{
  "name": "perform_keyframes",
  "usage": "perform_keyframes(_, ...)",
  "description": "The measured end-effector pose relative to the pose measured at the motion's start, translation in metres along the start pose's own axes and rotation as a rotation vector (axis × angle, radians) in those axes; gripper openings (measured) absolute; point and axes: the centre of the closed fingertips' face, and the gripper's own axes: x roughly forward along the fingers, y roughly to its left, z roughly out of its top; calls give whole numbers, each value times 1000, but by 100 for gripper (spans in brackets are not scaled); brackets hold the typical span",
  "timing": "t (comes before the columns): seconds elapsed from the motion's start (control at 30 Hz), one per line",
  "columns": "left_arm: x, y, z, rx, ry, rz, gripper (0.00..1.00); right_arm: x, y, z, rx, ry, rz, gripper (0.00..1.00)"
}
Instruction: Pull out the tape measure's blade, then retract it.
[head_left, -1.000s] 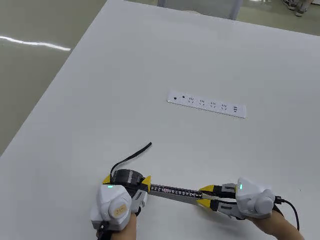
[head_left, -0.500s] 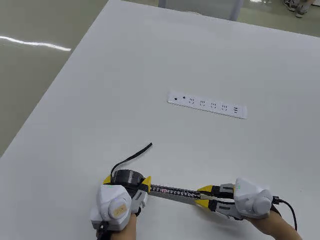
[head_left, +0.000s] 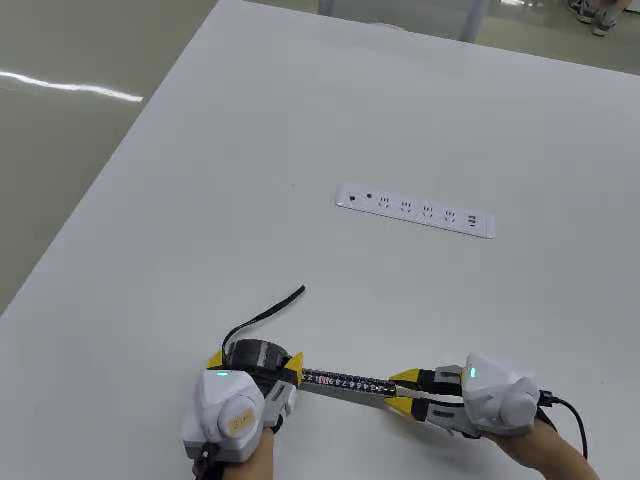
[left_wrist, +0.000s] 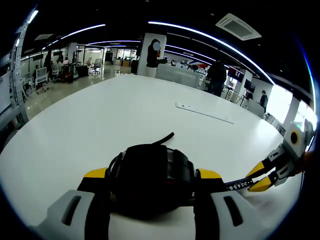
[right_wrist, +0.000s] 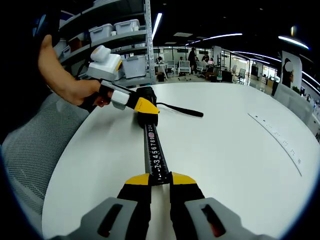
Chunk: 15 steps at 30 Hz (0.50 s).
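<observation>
Lower centre of the frame: my left claw (head_left: 253, 362) and my right claw (head_left: 403, 391), smooth white plastic with yellow plastic tips, beside the matt black tape measure (left_wrist: 150, 172) and its dark, faintly shiny printed blade (right_wrist: 155, 150) on a smooth white desk (head_left: 300, 150). Upper left, the floor (head_left: 80, 60) gleams glossy.

White table (head_left: 300, 150): broad matte top, far edge near top of head view.
Power strip (head_left: 415, 210): white, lying flat mid-table, 5 sockets in row, dark dot near left end.
Floor (head_left: 70, 120): glossy grey-green, left of table, bright light streak on it.
Right gripper view: metal shelving (right_wrist: 146, 35) holding pale storage bins (right_wrist: 125, 26); grey mesh chair back (right_wrist: 30, 150) beside table edge.
Left gripper view: 2 people (left_wrist: 153, 57) standing beyond far table edge; long ceiling light strips (left_wrist: 200, 34) overhead.
</observation>
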Motion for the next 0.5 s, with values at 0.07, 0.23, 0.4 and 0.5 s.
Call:
perform_keyframes(0.07,0,0,0,1,1,0,64,0,0,1,0,-2,-1,12)
perform_keyframes(0.23,0,1,0,-5,2,-1,64,2,0,3,-1,-3,0,12)
perform_keyframes(0.4,0,1,1,-2,3,-2,64,4,1,3,-2,-5,3,12)
perform_keyframes(0.5,0,1,0,-1,4,-4,64,5,2,4,-3,-6,6,12)
